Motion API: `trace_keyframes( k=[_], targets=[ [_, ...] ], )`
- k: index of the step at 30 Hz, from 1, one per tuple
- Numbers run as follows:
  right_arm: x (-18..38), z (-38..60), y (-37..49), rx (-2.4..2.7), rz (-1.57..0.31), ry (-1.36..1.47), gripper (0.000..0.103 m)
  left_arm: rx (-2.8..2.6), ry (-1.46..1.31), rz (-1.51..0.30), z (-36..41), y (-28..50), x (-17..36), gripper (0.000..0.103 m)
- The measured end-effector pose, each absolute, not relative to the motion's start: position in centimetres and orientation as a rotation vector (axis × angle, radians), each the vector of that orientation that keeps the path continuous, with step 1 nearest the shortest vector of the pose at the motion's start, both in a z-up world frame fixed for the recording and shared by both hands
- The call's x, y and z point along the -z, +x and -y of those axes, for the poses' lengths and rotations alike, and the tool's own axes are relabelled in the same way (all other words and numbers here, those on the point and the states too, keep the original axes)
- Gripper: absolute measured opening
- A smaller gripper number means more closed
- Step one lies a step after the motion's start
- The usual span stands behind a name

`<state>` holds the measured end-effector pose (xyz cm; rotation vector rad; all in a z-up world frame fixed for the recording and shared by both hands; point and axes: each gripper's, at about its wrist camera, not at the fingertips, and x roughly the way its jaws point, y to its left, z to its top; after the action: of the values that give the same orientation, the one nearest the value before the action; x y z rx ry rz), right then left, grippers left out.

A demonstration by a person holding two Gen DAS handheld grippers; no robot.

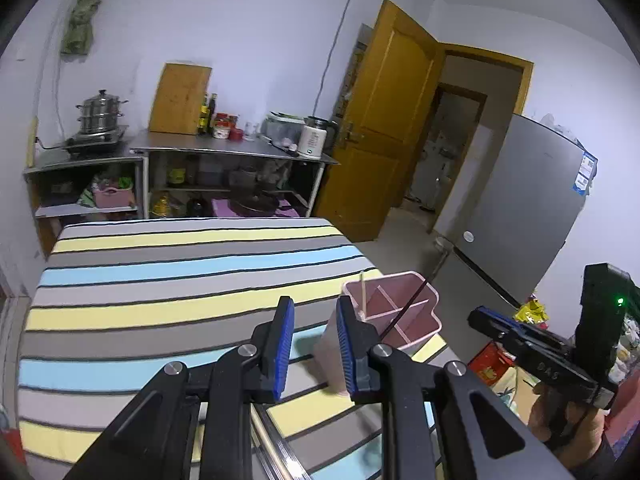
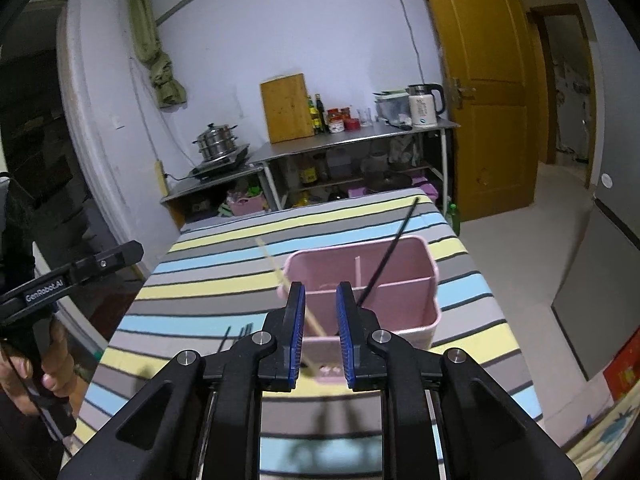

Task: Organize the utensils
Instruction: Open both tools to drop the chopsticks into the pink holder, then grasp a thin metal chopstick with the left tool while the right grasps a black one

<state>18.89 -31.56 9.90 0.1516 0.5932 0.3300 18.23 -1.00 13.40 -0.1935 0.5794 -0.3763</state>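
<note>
1. A pink plastic utensil holder with inner dividers (image 2: 384,288) stands on the striped cloth-covered table (image 2: 224,292), near its right edge.
2. A thin black chopstick (image 2: 390,250) leans in one of the holder's compartments, its tip pointing up and away towards the far wall.
3. A pale wooden chopstick (image 2: 280,270) slants across the holder's near left corner; it is blurred, so its exact resting place is hard to judge.
4. The right gripper (image 2: 320,332) hovers above the holder's near side, its blue-padded jaws apart; the pale stick passes through the gap, and I cannot tell whether it touches either pad.
5. The left gripper (image 1: 314,344) is over the table just left of the holder, jaws apart with nothing between them.
6. Dark metal utensils, a fork among them (image 2: 240,334), lie flat on the cloth left of the holder.
7. Behind the table stand steel kitchen shelves (image 1: 224,152) and a yellow wooden door (image 1: 384,120).
</note>
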Motion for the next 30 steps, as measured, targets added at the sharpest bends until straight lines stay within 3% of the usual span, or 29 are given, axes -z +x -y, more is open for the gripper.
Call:
trace_keyframes(
  k=[12, 30],
  targets=[
    [-7.7, 28.3, 15.0, -0.414, -0.598, 0.119, 0.017, 0.260, -0.151, -0.608, -2.3, 12.1, -8.9, 0.021],
    [0.5, 21.8, 16.2, -0.517, -0.799, 0.031, 0.017, 0.155, -0.169, -0.877, -5.0, 16.1, 3.6, 0.023]
  ],
)
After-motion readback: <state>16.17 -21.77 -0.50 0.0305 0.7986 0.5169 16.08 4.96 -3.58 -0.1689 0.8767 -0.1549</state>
